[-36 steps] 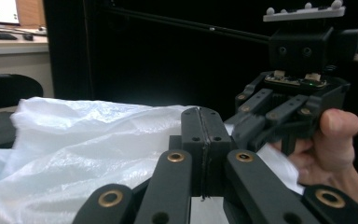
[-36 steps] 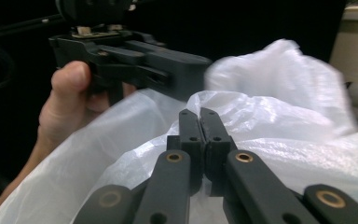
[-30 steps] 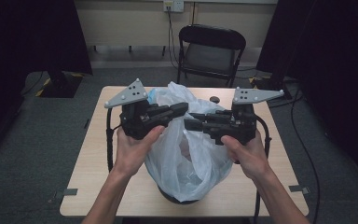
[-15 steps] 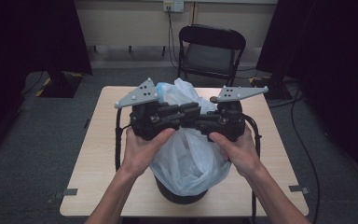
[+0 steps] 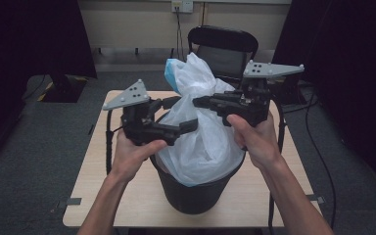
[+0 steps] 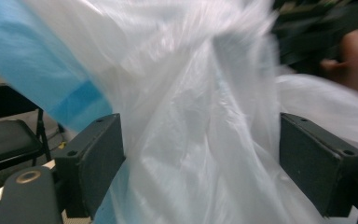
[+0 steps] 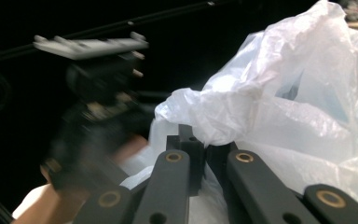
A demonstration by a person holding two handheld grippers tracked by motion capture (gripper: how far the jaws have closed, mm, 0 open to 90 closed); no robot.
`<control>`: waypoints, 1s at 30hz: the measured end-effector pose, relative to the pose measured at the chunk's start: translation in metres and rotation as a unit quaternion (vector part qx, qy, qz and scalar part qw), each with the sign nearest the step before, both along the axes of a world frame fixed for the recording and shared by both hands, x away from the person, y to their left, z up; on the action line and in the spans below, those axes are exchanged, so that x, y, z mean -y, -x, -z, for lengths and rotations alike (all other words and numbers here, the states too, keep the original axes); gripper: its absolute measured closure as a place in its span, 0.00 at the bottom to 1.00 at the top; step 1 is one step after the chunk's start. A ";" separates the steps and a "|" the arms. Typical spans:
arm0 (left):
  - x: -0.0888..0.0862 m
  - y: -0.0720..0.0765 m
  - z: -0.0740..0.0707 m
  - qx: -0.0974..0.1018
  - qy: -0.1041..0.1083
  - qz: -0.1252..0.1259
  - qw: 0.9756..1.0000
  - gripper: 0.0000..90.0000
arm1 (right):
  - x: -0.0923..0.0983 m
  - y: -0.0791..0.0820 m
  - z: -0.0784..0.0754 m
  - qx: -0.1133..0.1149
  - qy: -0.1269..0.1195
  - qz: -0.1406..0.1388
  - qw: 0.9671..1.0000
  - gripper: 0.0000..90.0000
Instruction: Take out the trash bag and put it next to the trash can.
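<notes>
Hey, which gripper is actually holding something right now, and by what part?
The right gripper is shut on a fold of the white plastic bag near its gathered top. The left gripper is open, its jaws either side of the bag.

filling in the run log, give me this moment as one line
right gripper: shut on white bag | left gripper: open around bag | bag: partly in black bin

Dim room with dark edges, motion blur in both gripper views

White bag [image 6: 196, 140] between parted tongs [image 6: 200, 170]
</notes>
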State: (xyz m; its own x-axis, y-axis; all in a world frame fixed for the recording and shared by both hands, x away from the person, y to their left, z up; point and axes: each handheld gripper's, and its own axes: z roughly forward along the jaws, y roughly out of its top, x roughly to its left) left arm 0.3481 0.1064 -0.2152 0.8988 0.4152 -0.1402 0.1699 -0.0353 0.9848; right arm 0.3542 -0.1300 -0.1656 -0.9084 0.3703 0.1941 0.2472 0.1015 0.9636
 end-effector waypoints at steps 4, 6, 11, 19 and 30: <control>0.022 0.004 -0.006 0.020 -0.015 -0.013 1.000 0.21 | -0.010 0.005 -0.005 0.004 0.000 -0.013 1.000 0.99; 0.026 0.005 -0.008 0.026 -0.014 -0.015 0.999 0.38 | -0.011 0.007 -0.004 0.002 -0.006 -0.021 1.000 0.99; 0.025 0.006 -0.007 0.047 -0.005 0.004 0.999 0.99 | 0.001 0.019 -0.004 0.020 -0.009 -0.013 1.000 0.74; 0.010 -0.002 -0.015 0.036 0.008 -0.008 0.999 1.00 | 0.029 0.025 0.001 0.042 -0.008 0.040 0.998 0.20; 0.009 0.007 -0.049 0.062 0.011 -0.003 0.998 1.00 | 0.008 0.004 0.036 0.004 0.028 -0.011 1.000 0.16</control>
State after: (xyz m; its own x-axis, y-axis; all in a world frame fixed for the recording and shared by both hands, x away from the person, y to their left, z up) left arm 0.3413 0.0971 -0.1658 0.9074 0.4188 -0.0362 0.0460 -0.0134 0.9989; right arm 0.3507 -0.1381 -0.2018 -0.9180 0.3600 0.1666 0.2367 0.1603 0.9583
